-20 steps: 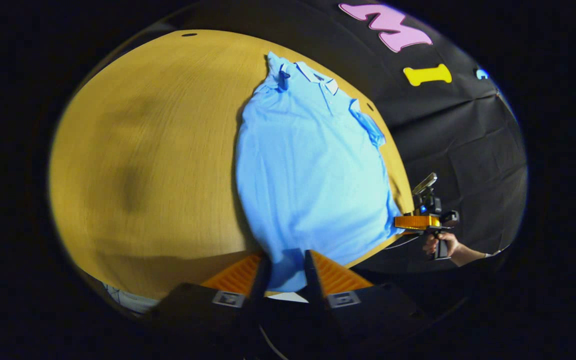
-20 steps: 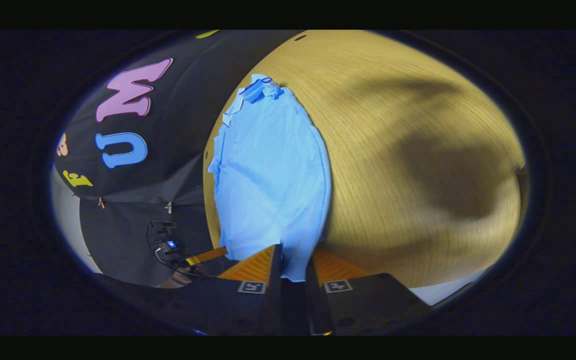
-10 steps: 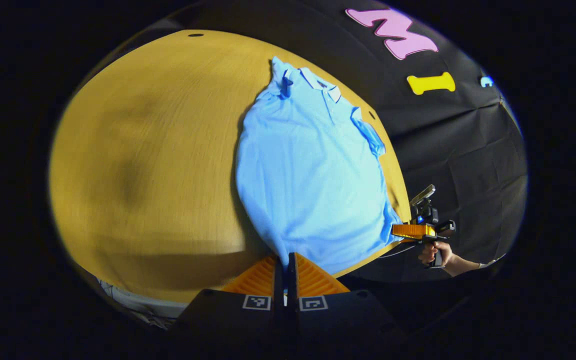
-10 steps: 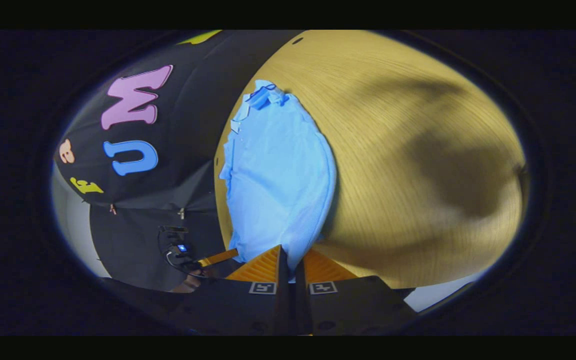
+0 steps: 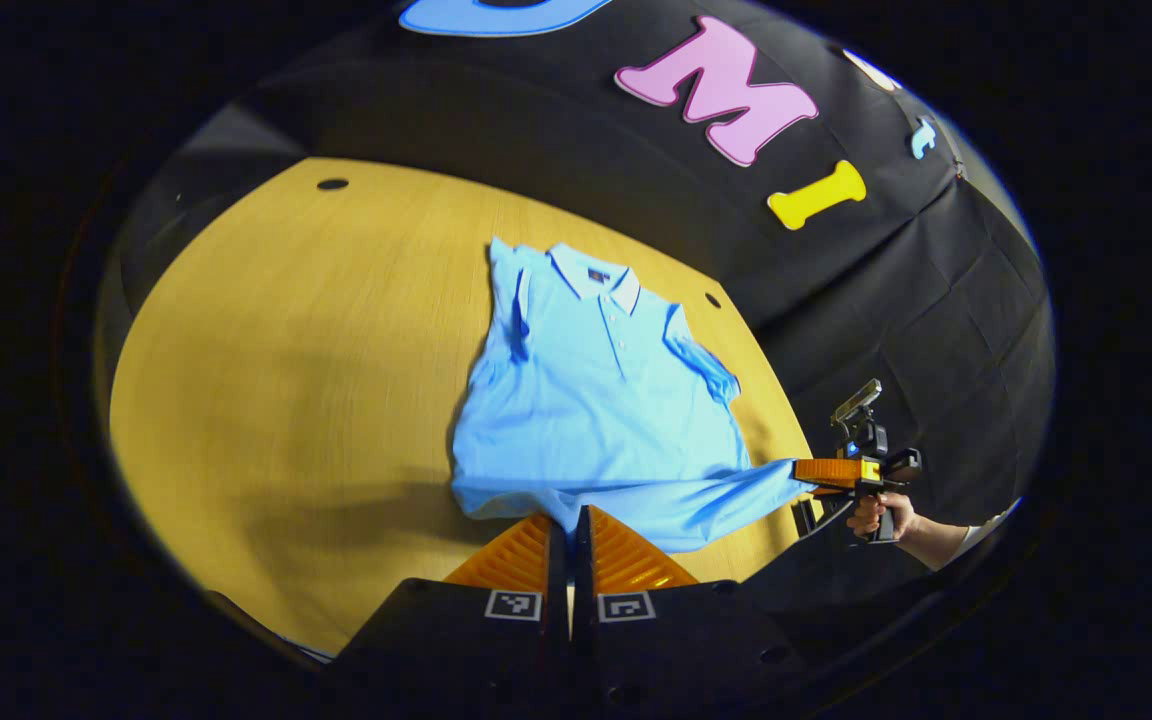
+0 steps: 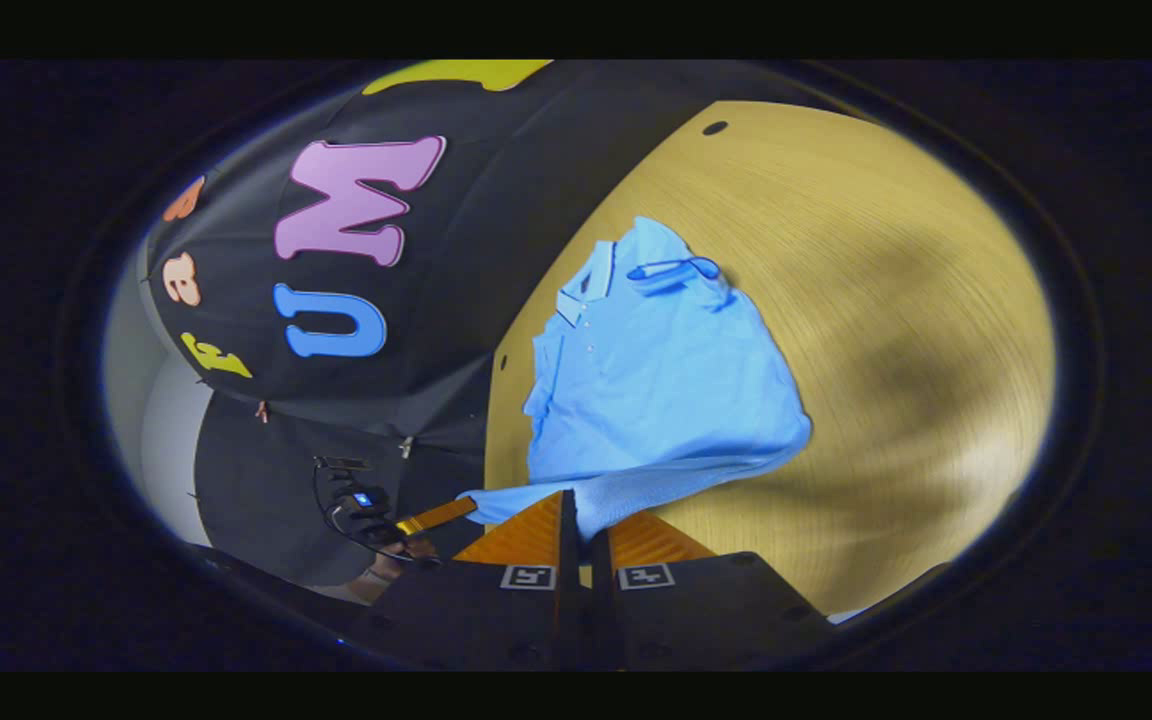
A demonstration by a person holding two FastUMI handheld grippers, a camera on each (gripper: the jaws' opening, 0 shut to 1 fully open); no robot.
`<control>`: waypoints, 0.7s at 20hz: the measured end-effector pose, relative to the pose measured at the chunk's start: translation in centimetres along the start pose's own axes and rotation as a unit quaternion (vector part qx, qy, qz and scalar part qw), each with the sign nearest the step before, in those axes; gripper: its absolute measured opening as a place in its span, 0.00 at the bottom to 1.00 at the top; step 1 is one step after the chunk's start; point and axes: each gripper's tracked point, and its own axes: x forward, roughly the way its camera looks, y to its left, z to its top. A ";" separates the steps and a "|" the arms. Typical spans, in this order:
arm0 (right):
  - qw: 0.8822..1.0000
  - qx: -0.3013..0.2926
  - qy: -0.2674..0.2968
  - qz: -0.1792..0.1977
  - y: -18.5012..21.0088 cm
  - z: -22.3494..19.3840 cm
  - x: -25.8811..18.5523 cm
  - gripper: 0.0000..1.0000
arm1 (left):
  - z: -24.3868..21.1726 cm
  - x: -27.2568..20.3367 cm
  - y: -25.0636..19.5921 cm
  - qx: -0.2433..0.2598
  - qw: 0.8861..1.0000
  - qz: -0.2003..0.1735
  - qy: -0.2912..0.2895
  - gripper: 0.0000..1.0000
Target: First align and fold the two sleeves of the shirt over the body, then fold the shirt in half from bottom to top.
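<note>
We see the left gripper with its fingers pressed together on the near hem of the shirt, pinching the cloth at its left corner. In the right gripper view, the right gripper is likewise clamped on the hem, its fingers nearly meeting with the fabric between them. The hem hangs lifted and stretched between the two grippers, while the collar end of the shirt lies flat on the worktop, sleeves folded in. We also see a hand holding the right gripper at the far right.
</note>
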 end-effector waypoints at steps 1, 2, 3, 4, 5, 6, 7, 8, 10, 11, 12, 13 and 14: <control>1.000 -0.013 -0.007 0.001 0.6 1.3 0.3 0.08 | 1.5 0.2 -0.4 0.003 1.000 -0.002 -0.010 0.06; 0.999 -0.028 -0.014 0.004 1.4 2.6 0.7 0.08 | 3.1 0.5 -0.7 0.007 1.000 -0.001 -0.021 0.06; 0.999 -0.043 -0.023 0.009 2.4 4.0 1.0 0.08 | 4.7 0.8 -0.9 0.014 0.999 0.000 -0.032 0.06; 0.998 -0.054 -0.033 0.017 3.8 5.7 1.4 0.08 | 6.3 1.1 -1.0 0.022 0.999 0.002 -0.042 0.06; 0.997 -0.062 -0.042 0.025 4.9 7.4 1.8 0.08 | 8.0 1.4 -1.1 0.028 0.998 0.007 -0.054 0.06; 0.995 -0.075 -0.052 0.025 5.5 9.2 2.3 0.08 | 10.0 1.9 -1.3 0.034 0.997 0.009 -0.066 0.06; 0.994 -0.092 -0.058 0.023 5.9 11.0 3.0 0.08 | 12.0 2.3 -1.5 0.037 0.996 0.010 -0.078 0.06; 0.992 -0.109 -0.063 0.018 6.3 12.9 3.8 0.08 | 13.8 2.9 -1.8 0.036 0.995 0.005 -0.088 0.06; 0.988 -0.137 -0.076 0.010 6.5 15.9 5.3 0.08 | 16.5 4.6 -1.0 0.035 0.995 0.011 -0.097 0.06; 0.987 -0.141 -0.080 0.012 7.0 17.3 6.5 0.08 | 17.6 5.6 -0.4 0.038 0.994 0.018 -0.098 0.06; 0.987 -0.140 -0.081 0.015 7.2 18.5 7.9 0.07 | 18.7 6.8 0.4 0.041 0.994 0.027 -0.100 0.06; 0.987 -0.142 -0.080 0.009 6.7 19.8 9.3 0.08 | 19.8 8.0 1.1 0.035 0.994 0.036 -0.098 0.06; 0.986 -0.146 -0.075 0.001 6.1 20.8 10.5 0.08 | 20.8 9.3 1.6 0.028 0.994 0.039 -0.099 0.06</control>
